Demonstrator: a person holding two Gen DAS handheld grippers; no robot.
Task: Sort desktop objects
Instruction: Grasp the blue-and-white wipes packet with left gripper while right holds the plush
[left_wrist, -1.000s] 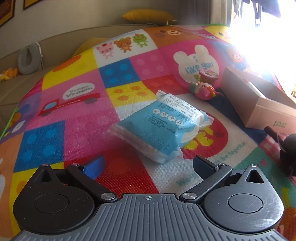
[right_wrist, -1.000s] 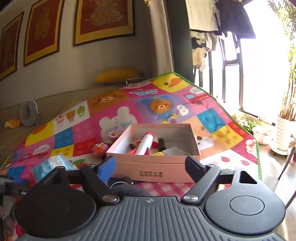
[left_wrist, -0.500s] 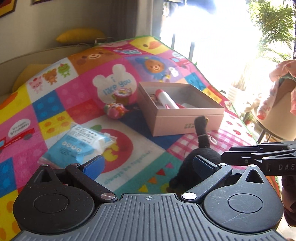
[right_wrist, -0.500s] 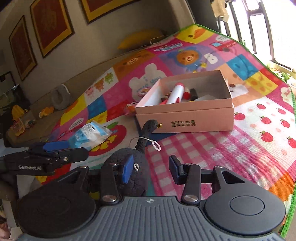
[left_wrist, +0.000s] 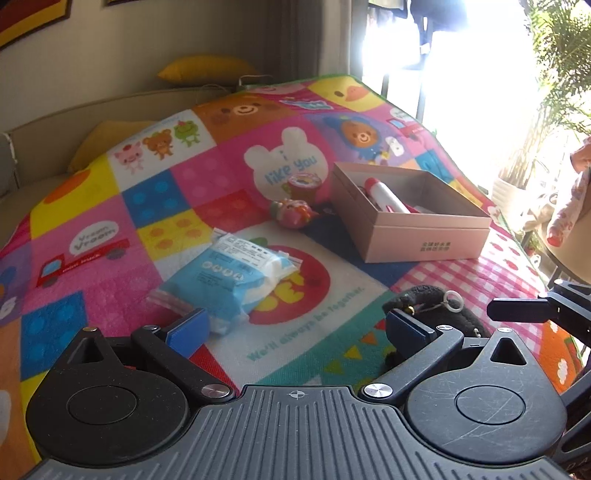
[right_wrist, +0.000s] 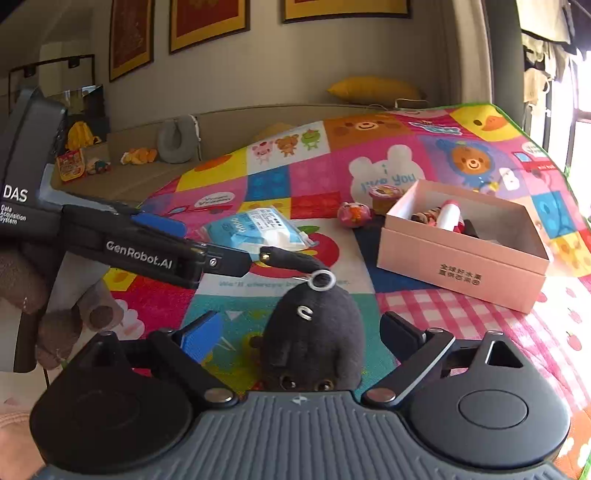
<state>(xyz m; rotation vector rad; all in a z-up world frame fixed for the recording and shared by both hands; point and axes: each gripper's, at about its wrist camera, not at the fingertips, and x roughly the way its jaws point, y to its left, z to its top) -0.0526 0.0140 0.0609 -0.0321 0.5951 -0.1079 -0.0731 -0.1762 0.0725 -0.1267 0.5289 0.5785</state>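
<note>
Black plush toy (right_wrist: 312, 332) lying on the play mat (right_wrist: 280, 177), just in front of the pink box (right_wrist: 461, 258), between the spread fingers of the right gripper (right_wrist: 299, 332) with gaps on both sides. Half a second ago narrower there; jaws just opened wide, pads not pressing the toy. White ring on a string at the toy's tail end, tail stretched toward the box's left.

Left gripper (left_wrist: 295, 328) now turned back toward the box, jaws apart and holding nothing, as before. Blue-and-white packet (left_wrist: 229, 280) left of the box, just beyond the left blue pad (left_wrist: 186, 328). Pink round toy (left_wrist: 293, 214) and small cup (left_wrist: 301, 184) close behind the box's left corner, unmoved. White tube with red cap (right_wrist: 448, 216) inside the box.

Readable: "GenRobot.AI" and "DAS Data Acquisition System" on the left gripper's side; "i like you", "Vroom Vroom" and "We'll always be together" on the mat. Small print on the box front, not legible.

Open mat between toy and box; box top open; mat's green edge right of the box.
</note>
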